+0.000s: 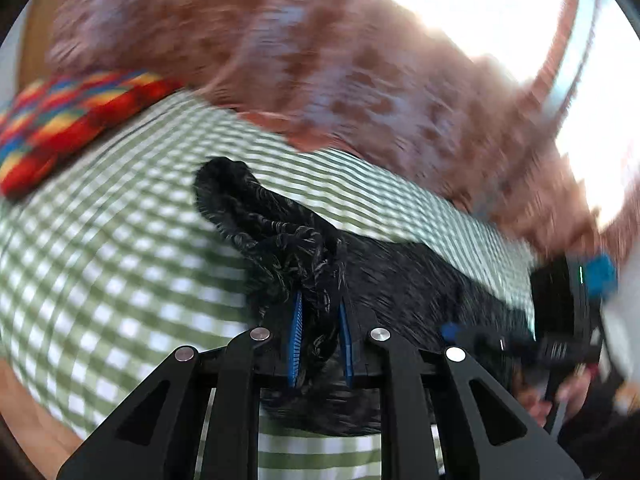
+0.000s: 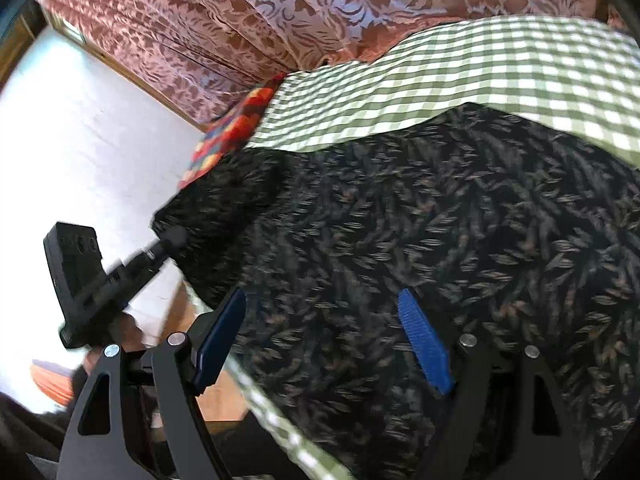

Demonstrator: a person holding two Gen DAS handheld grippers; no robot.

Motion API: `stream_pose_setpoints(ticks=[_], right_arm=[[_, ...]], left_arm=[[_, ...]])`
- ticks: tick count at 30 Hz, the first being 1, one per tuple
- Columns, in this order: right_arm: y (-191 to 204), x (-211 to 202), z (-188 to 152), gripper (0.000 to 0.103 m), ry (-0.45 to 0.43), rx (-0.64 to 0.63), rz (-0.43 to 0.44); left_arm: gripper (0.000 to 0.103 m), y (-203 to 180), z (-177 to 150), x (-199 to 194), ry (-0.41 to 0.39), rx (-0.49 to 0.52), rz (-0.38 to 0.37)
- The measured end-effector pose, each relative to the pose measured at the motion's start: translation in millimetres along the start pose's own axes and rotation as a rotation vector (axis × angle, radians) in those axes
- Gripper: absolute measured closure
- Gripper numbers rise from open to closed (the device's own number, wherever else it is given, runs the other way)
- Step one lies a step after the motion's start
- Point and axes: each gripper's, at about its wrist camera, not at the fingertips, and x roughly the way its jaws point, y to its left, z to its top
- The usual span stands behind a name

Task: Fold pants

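Black pants (image 2: 400, 220) with a pale leaf print lie spread over a green-and-white checked cloth (image 2: 480, 64). In the left wrist view a bunched fold of the pants (image 1: 272, 220) rises between the blue pads, and my left gripper (image 1: 320, 298) is shut on it. My right gripper (image 2: 322, 294) hovers just over the flat pants with its jaws wide open and nothing pinched between them. The left gripper's body (image 2: 80, 272) shows at the pants' left edge in the right wrist view. The right gripper (image 1: 560, 320) shows blurred at the far right in the left wrist view.
A bright knitted piece in red, yellow and blue (image 1: 72, 120) lies at the far left end of the checked cloth. A reddish floral curtain (image 2: 280, 8) hangs behind. The table's near edge and brown floor (image 2: 216, 396) show below the right gripper's left finger.
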Motion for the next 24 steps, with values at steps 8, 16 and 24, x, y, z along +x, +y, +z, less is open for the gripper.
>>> stream_pose_setpoints(ticks=[8,16,24], right_arm=[[14.6,17.7,20.5,0.014,0.054,0.082,0.235],[53.4,39.4,41.4,0.010,0.093,-0.034,0.211],[65.4,68.4,41.0,0.010,0.173,-0.114,0.073]], left_arm=[[0.088,-52.2,-17.1,14.0,0.039,0.250,0.013],[0.088,-77.8,-35.4,23.6,0.041,0.433,0.055],[0.088,-92.3,-47.4,32.9,0.059,0.545,0.070]])
